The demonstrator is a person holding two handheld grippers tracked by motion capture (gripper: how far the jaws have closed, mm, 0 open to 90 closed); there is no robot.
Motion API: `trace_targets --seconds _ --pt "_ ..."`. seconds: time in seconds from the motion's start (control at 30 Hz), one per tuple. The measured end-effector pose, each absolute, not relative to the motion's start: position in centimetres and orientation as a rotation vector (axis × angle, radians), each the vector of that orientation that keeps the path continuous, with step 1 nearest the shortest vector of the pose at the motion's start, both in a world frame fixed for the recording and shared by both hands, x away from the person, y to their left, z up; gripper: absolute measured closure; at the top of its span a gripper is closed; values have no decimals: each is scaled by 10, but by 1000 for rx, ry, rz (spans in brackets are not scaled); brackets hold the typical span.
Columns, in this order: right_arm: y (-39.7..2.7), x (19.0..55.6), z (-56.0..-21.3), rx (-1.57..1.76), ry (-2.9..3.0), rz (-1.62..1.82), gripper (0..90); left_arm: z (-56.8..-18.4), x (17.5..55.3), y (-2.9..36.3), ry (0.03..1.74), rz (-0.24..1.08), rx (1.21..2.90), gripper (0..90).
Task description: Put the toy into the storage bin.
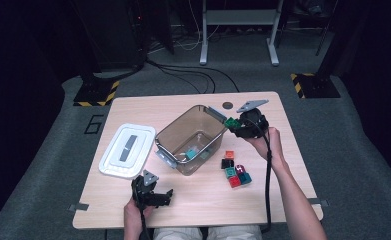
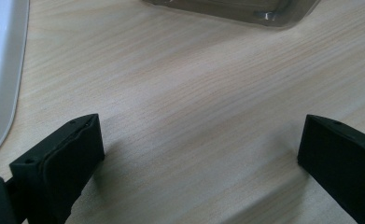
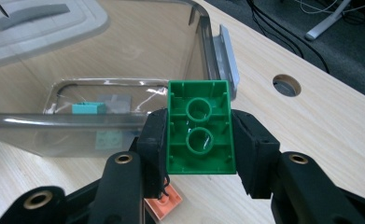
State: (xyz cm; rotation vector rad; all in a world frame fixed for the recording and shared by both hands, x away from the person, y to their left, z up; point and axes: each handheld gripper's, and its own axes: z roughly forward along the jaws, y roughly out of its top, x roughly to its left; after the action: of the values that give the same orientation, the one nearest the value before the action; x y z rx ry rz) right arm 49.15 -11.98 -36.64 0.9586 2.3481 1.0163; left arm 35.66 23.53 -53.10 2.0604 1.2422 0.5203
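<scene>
The green brick (image 3: 200,127) sits clamped between the two black jaws of the right gripper (image 1: 234,125), its hollow underside with two round sockets facing the camera in the right gripper view. The jaws press on its two long sides. In the high view the brick is held in the air at the right rim of the clear plastic box (image 1: 175,131), near the table's far right part.

The box stands open in the middle of the table (image 1: 208,205), and a teal brick (image 3: 89,108) lies on its bottom. Its white lid (image 1: 127,150) lies flat on the table to the left of it, just beside the box. Between the box and the table's right edge is a small cluster of loose bricks (image 1: 234,170) in orange, black, green, red and teal, lying close together. One orange brick (image 3: 164,205) shows on the table under the right gripper.

The left gripper (image 1: 165,197) is near the table's near edge, in front of the box, its jaws spread wide over bare wood with nothing between them.
</scene>
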Motion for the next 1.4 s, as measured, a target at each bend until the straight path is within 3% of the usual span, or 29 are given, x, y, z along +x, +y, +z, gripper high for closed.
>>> trace_targets --seconds 1.27,1.33,1.4 --pt "-71 528 -383 965 2459 971 581 -531 357 235 1241 523 2061 2" --pt "-70 529 -384 962 2461 971 571 -531 357 235 1240 523 2062 2" --pt "-70 528 -383 970 2460 979 500 -531 357 235 1240 523 2062 2"
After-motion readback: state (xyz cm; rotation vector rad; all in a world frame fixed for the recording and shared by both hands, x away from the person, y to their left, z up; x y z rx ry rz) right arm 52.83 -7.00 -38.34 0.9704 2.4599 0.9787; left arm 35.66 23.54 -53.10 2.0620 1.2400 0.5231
